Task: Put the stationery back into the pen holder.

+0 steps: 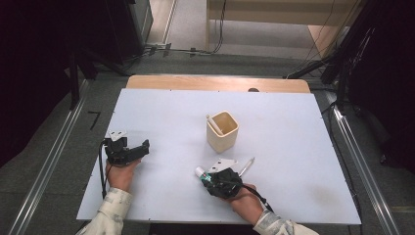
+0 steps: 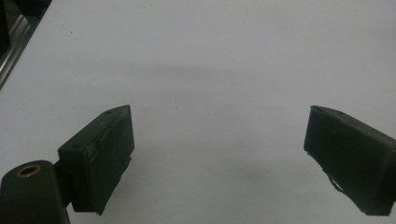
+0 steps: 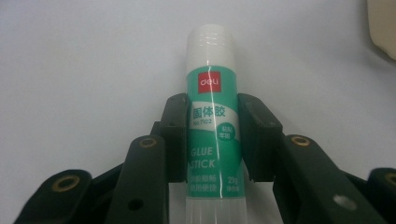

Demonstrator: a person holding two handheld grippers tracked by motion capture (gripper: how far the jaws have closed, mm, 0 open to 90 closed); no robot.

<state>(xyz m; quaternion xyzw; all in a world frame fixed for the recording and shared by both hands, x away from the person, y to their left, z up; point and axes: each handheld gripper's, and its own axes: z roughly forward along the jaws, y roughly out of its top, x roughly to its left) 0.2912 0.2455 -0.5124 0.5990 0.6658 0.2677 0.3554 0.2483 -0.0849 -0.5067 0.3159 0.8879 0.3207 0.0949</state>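
A green and white glue stick [image 3: 212, 79] with a white cap lies between the two black jaws of my right gripper [image 3: 213, 105], and both pads press on its sides. From the high view, that right gripper [image 1: 204, 177] is low over the white table near the front edge, with the glue stick's cap [image 1: 200, 172] poking out to the left. My left gripper [image 1: 143, 148] rests at the table's left side, pointing right. Its jaws [image 2: 219, 114] stand wide apart over bare table with nothing between them.
A cream square cup [image 1: 222, 132] stands mid-table behind the right gripper, with a white pen-like stick [image 1: 214, 124] leaning in it. A silver pen [image 1: 246, 166] lies just right of the right gripper. The white table top [image 1: 293, 147] stretches wide to the right.
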